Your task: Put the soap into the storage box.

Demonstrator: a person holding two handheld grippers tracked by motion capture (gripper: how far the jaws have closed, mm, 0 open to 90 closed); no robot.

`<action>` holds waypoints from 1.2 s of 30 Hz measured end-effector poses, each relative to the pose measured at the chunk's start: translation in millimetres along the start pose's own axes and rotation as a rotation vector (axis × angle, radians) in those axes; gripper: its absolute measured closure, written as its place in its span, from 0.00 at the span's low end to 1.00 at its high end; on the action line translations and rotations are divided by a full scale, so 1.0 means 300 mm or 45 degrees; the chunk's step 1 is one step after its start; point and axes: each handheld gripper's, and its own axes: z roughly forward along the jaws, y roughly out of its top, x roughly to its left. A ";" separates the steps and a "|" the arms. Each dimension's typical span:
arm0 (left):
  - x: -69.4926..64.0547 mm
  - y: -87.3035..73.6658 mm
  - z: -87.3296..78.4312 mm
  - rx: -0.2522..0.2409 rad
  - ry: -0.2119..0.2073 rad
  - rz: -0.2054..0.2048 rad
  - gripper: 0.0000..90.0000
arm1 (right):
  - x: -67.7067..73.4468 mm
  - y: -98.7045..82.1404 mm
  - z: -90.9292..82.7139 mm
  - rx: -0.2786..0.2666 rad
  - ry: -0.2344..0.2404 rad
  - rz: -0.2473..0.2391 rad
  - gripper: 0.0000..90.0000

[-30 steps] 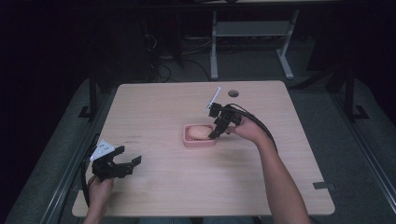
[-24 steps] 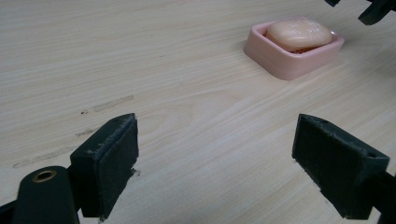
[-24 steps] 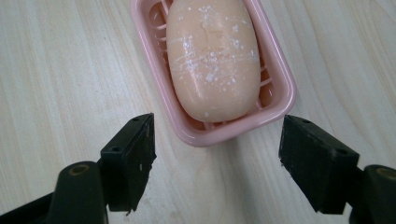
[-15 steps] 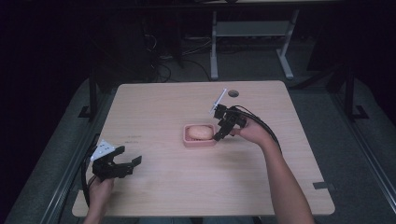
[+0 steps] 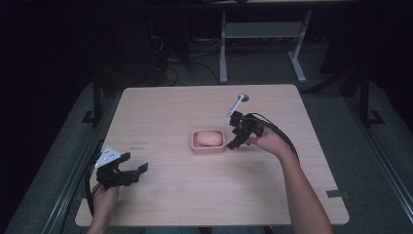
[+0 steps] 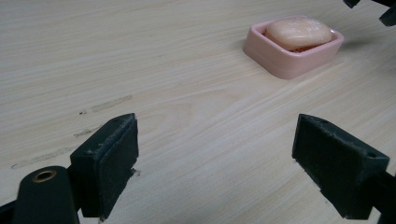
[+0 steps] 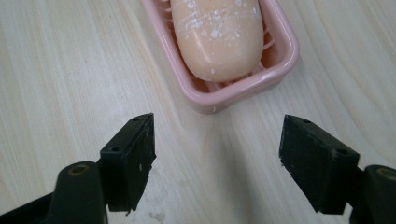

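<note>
Light wood-grain bench — carries one pink rectangular plastic soap dish near its centre. In the dish lies an oval peach-coloured bar of soap, its top flecked with white.

Right hand-held gripper — just right of the dish, jaws spread wide, nothing between them; the dish's near end sits just beyond them in the right gripper view.

Left hand-held gripper — near-left part of the bench, well apart from the dish, jaws likewise wide and empty over bare wood.
</note>
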 end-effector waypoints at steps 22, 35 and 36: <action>-0.003 -0.001 0.004 0.000 -0.001 0.009 0.16 | 0.015 -0.132 -0.016 -0.022 0.003 0.054 0.29; -0.006 -0.002 0.006 0.006 0.000 0.010 0.16 | 0.041 -0.217 -0.029 -0.061 -0.001 0.083 0.29; -0.006 -0.002 0.006 0.003 0.000 0.008 0.16 | 0.044 -0.229 -0.028 -0.056 0.003 0.088 0.29</action>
